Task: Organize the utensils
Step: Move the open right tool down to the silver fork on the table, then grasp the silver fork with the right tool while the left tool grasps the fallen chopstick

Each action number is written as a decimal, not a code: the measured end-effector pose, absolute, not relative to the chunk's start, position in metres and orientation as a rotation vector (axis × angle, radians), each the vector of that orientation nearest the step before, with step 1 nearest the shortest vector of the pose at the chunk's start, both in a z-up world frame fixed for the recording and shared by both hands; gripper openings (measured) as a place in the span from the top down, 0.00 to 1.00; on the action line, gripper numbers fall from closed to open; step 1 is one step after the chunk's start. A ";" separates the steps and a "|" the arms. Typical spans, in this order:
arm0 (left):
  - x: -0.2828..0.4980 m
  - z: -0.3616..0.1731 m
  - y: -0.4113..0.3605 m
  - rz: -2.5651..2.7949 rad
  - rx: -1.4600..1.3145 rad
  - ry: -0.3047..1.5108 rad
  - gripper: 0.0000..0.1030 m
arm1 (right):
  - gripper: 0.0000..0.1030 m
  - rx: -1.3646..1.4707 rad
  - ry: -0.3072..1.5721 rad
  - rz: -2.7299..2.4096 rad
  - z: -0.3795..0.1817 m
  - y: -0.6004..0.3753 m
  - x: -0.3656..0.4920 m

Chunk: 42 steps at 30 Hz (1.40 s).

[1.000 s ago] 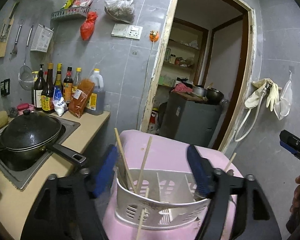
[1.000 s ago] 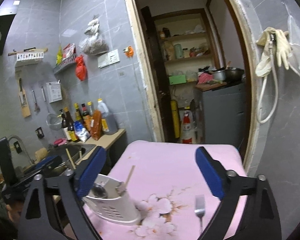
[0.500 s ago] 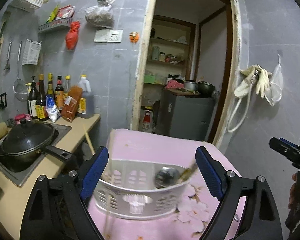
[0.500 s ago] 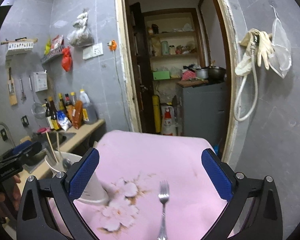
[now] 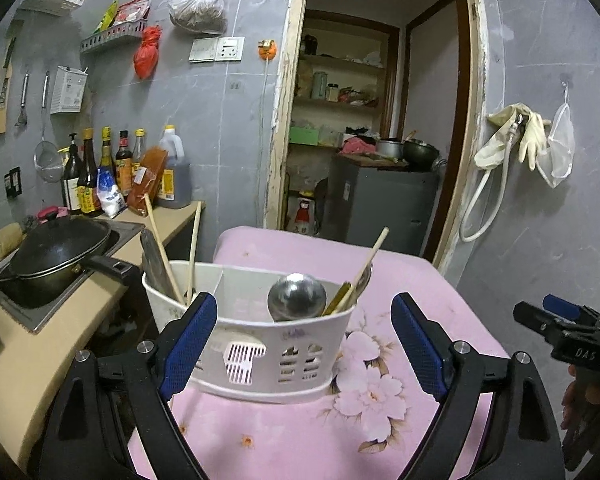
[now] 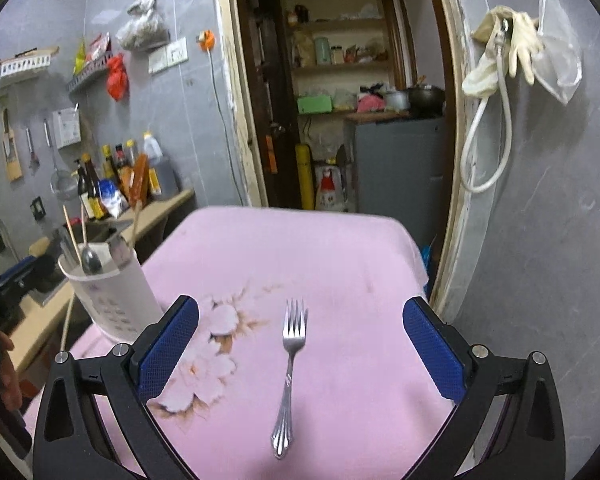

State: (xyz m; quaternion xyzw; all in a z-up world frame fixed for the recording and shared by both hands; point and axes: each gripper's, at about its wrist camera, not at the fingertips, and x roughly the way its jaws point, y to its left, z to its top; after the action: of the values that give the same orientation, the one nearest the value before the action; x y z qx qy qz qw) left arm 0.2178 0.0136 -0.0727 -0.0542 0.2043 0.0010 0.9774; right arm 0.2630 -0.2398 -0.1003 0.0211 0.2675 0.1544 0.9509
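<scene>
A white slotted utensil caddy (image 5: 260,344) stands on the pink flowered cloth (image 5: 380,420). It holds wooden chopsticks (image 5: 162,252), a knife blade and a metal spoon (image 5: 296,296). My left gripper (image 5: 302,344) is open, its jaws set wide just in front of the caddy, not touching it. In the right wrist view a silver fork (image 6: 290,372) lies flat on the cloth, tines away from me. My right gripper (image 6: 300,352) is open above the fork, jaws on either side of it. The caddy (image 6: 110,292) stands at the left there.
A counter at left carries a black lidded pan (image 5: 56,256) and sauce bottles (image 5: 100,176). An open doorway (image 5: 376,120) with a grey cabinet lies beyond the table. A hose and gloves (image 5: 512,136) hang on the right wall. The table's left edge is beside the caddy.
My left gripper opened and drew back from the caddy, which now stands free on the cloth. My right gripper moved right to sit over the fork.
</scene>
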 end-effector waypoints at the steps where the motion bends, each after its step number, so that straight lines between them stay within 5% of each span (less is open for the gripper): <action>1: 0.217 -0.076 0.012 0.016 -0.110 0.412 0.18 | 0.00 0.042 0.550 0.318 -0.104 -0.240 0.264; 24: 0.218 -0.135 0.076 0.286 -0.244 0.543 0.18 | 0.01 -0.005 0.831 0.412 -0.183 -0.193 0.348; 33: 0.232 -0.150 0.103 0.219 -0.296 0.641 0.19 | 0.29 0.028 0.919 0.385 -0.207 -0.186 0.376; 38: 0.243 -0.151 0.108 0.164 -0.265 0.698 0.43 | 0.63 0.014 0.924 0.386 -0.207 -0.183 0.373; 42: 0.250 -0.152 0.108 0.109 -0.247 0.741 0.61 | 0.77 0.042 0.941 0.393 -0.207 -0.181 0.369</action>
State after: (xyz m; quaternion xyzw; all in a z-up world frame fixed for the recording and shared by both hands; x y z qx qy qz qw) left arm 0.2503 0.1080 -0.1520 -0.1204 0.3609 0.0533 0.9233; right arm 0.3691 -0.1807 -0.2070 0.0200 0.4501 0.1881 0.8727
